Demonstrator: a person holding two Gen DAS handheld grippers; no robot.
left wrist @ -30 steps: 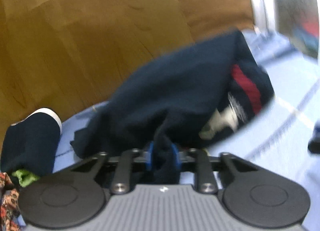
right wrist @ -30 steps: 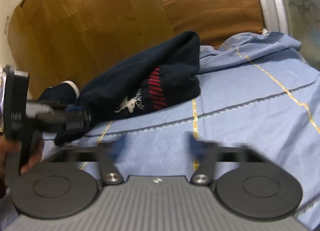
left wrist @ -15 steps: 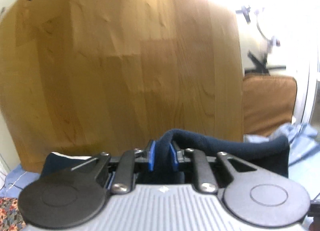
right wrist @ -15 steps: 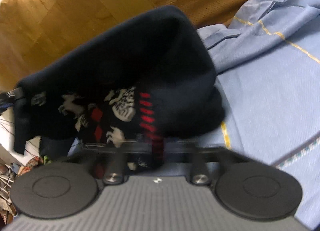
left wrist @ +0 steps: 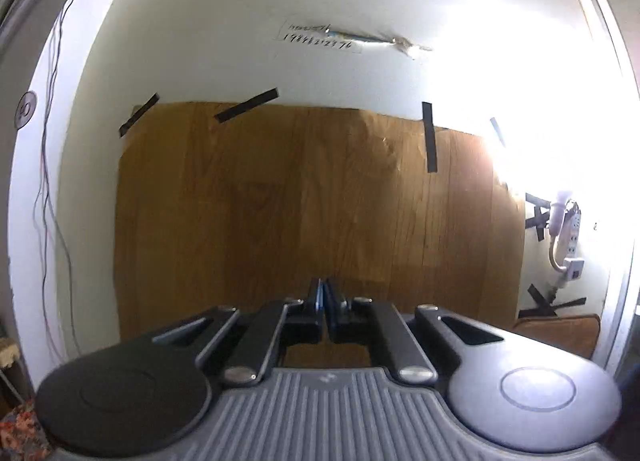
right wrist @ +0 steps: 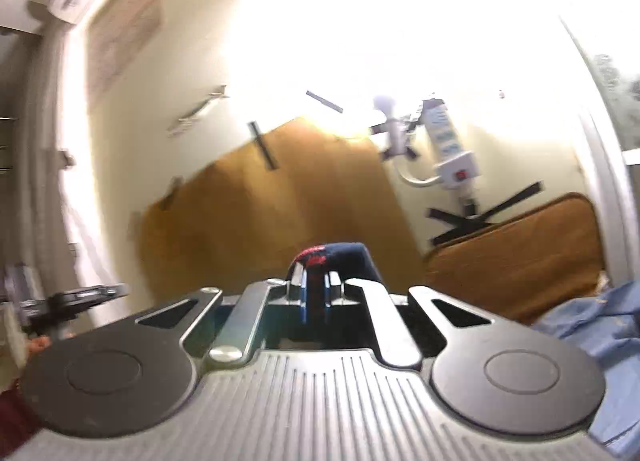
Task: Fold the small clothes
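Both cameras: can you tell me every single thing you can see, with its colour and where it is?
Wooden board: one, brown, taped to the wall straight ahead.
Tape strips: several, black, along the board's top edge.
Power strip: one, white, on the wall right of the board.
Cushion: one, brown, leaning low at the right.
Sheet: one, light blue, bottom right.
Wires: a few, thin, hanging down the left wall.
Sweater: one, navy with red marks, pinched in the right gripper.
Left gripper: one, black with blue pads, closed, no cloth seen between the pads.
Right gripper: one, black, closed on the sweater.
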